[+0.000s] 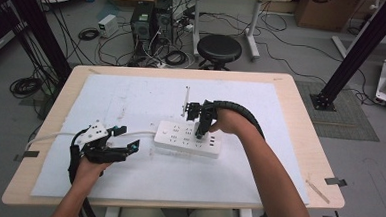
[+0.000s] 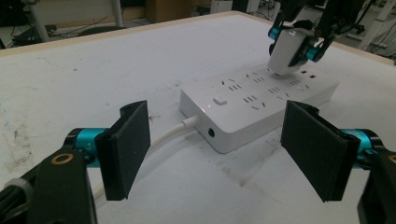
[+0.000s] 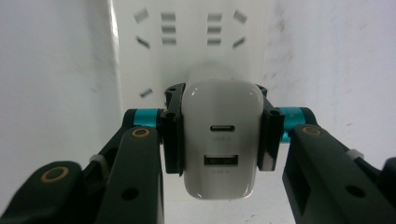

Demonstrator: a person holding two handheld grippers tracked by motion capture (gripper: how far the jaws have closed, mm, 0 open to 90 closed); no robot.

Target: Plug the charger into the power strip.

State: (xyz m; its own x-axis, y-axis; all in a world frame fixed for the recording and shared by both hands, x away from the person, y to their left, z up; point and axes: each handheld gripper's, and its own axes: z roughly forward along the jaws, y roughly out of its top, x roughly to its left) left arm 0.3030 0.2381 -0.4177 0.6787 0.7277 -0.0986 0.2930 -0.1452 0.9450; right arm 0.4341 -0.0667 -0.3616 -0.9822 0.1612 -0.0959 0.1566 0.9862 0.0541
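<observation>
A white power strip [image 1: 188,138] lies on the white sheet near the table's middle, its cord [image 1: 134,133] running left. My right gripper [image 1: 200,134] is shut on a white USB charger [image 3: 221,140], its jaws pressing both sides, and holds it just above or against the strip's sockets [image 3: 189,28]. In the left gripper view the charger [image 2: 286,55] tilts over the strip [image 2: 259,105] between the right gripper's fingers; whether its prongs are in a socket is hidden. My left gripper [image 1: 129,140] stands open and holds nothing, left of the strip's cord end, pads [image 2: 128,147] wide apart.
A white sheet [image 1: 142,176] covers most of the wooden table [image 1: 300,124]. Tape strips mark the table's left and right edges. Behind the table stand a black stool [image 1: 219,50], computer towers and tangled cables on the floor.
</observation>
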